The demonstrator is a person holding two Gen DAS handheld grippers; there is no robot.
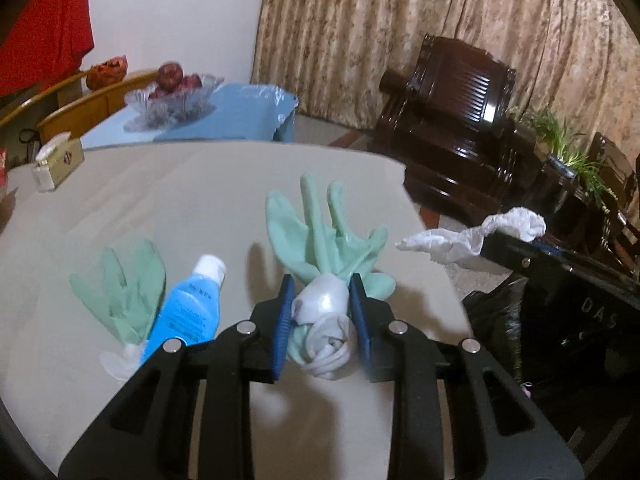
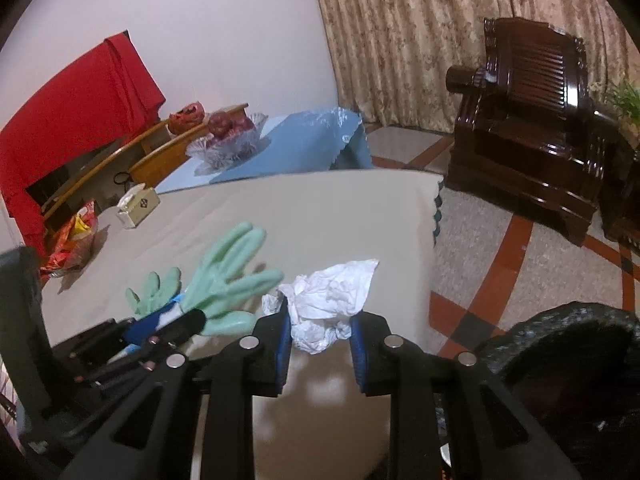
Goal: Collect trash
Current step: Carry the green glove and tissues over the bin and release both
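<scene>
At the far left of the beige table (image 1: 180,200) sits a tissue box (image 1: 56,164), with a snack bag (image 2: 74,240) near it. Closer in, a green glove (image 1: 124,292) lies flat, and a blue tube (image 1: 192,308) with a white cap lies just beside it on its right. Next comes the left gripper (image 1: 322,312), its blue pads clamped on the pale cuff of a second glove (image 1: 324,236); that glove is lifted off the cloth, fingers fanning away from the jaws. Right of it the right gripper (image 2: 320,334) pinches a crumpled white tissue (image 2: 332,300), held near the table's right edge. Lower right, off the table, a black bag (image 2: 560,344) gapes open over the patterned floor. Behind, a glass fruit bowl (image 1: 172,100) rests on a blue-covered table, and a dark wooden armchair (image 1: 456,120) stands before the curtains.
</scene>
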